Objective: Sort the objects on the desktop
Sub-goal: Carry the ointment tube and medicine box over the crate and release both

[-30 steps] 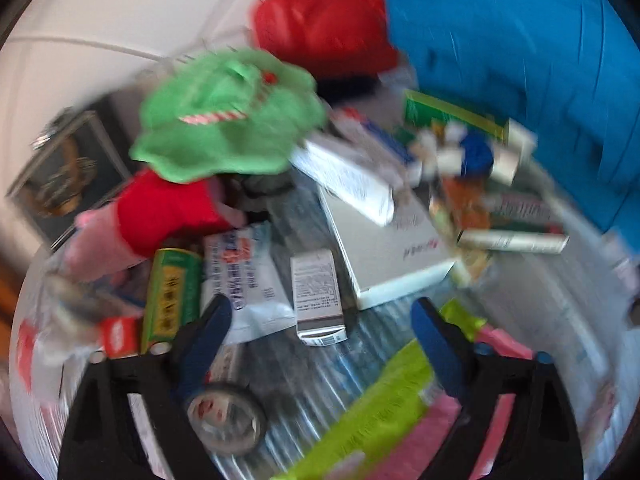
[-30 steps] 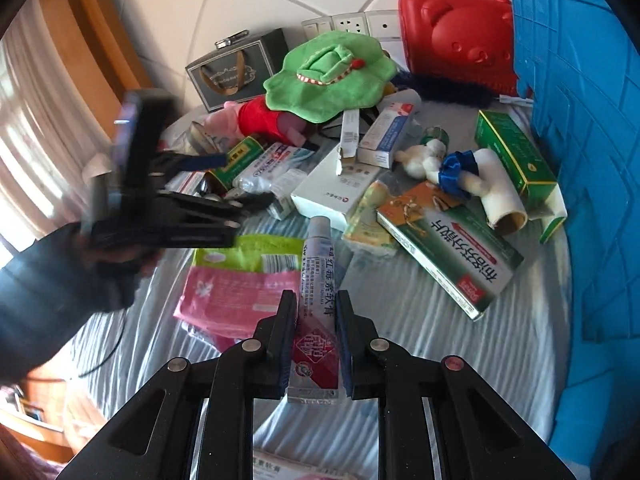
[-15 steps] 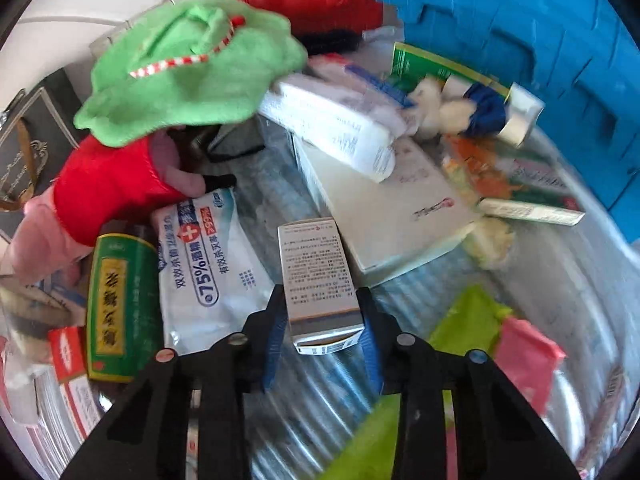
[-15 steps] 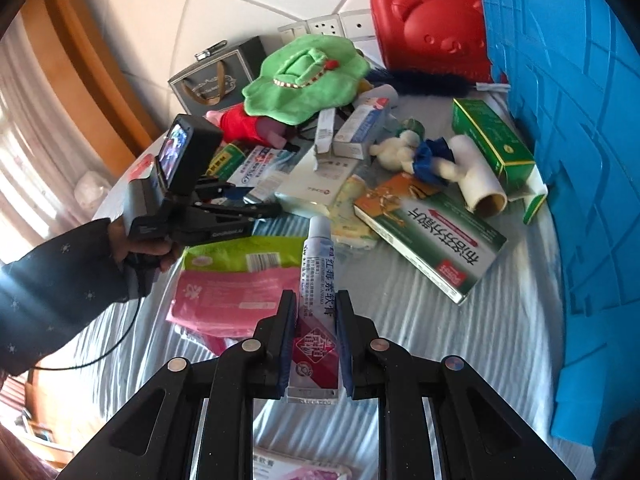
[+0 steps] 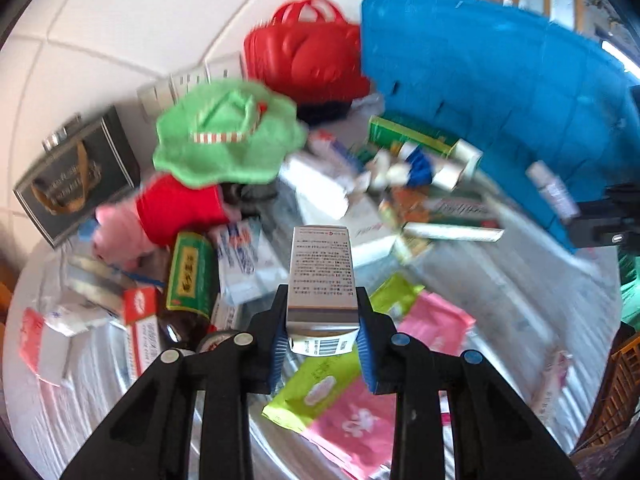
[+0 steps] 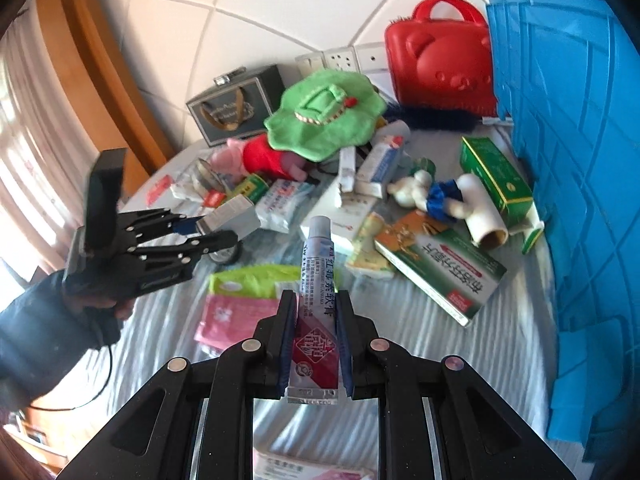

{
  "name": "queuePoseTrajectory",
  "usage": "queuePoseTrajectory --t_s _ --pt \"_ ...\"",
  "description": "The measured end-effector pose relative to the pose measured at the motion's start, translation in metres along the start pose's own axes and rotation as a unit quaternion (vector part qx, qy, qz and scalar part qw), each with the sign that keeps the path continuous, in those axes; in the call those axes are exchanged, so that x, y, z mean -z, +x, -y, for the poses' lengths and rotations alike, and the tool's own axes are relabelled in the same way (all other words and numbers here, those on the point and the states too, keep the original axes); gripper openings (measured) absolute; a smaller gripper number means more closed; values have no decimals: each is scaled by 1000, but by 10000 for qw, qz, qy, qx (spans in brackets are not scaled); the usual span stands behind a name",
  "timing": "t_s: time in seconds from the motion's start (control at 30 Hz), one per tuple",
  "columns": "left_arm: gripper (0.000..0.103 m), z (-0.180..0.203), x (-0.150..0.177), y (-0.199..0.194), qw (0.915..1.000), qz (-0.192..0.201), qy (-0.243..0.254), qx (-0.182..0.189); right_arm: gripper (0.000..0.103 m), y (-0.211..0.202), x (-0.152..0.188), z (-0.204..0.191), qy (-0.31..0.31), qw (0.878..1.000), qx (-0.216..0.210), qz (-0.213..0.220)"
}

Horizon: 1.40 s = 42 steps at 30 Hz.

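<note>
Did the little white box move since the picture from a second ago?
Yes. The little white box lay on the table beside the wipes pack; the left gripper has now lifted it clear, above that pack.

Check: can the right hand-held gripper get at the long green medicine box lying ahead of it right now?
Probably not as things stand. The right hand-held gripper is shut on an ointment tube, so its jaws are occupied. The path itself looks free: the green medicine box lies flat, top side exposed, nothing stacked on it.
</note>
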State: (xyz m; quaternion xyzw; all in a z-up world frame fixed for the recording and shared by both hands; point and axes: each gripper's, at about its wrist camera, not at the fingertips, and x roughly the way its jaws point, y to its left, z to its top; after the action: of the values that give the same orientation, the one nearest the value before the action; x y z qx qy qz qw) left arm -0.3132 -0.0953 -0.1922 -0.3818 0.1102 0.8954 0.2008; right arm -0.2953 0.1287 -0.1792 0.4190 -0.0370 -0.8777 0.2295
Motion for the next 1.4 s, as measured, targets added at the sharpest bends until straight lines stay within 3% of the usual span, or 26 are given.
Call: queuePoseTrajectory --t_s 0.17,0.3,0.5,0.63,1.0,1.3,1.33,1.37,1.4 --pt "29 22 -27 -51 9977 628 177 159 19 -31 -10 -20 -207 9989 163 395" --pt "29 56 -65 -90 9906 1228 416 436 19 -79 -18 -31 -252 9947 474 874" --pt "29 131 -128 -128 9761 1928 741 683 19 -183 -19 -20 -216 9762 1216 1782" --pt "29 199 -170 -146 9657 2340 999 526 19 -247 -16 16 -45 9598 1683 2246" --pt "30 346 -279 -121 9668 2457 701 -70 19 -339 -30 154 491 9396 2216 2561" --pt "31 397 -307 -95 9741 2154 613 -320 19 -360 -32 214 704 9419 2210 2431" --pt "34 399 -310 -91 9756 2085 575 -373 21 -360 -29 213 726 9431 2183 2402" --pt "52 403 -310 -91 9765 2037 566 -426 21 -359 -30 215 771 9438 2160 2379" --pt "70 405 -313 -87 9777 1931 594 -571 31 -358 -32 218 823 9436 2164 2368"
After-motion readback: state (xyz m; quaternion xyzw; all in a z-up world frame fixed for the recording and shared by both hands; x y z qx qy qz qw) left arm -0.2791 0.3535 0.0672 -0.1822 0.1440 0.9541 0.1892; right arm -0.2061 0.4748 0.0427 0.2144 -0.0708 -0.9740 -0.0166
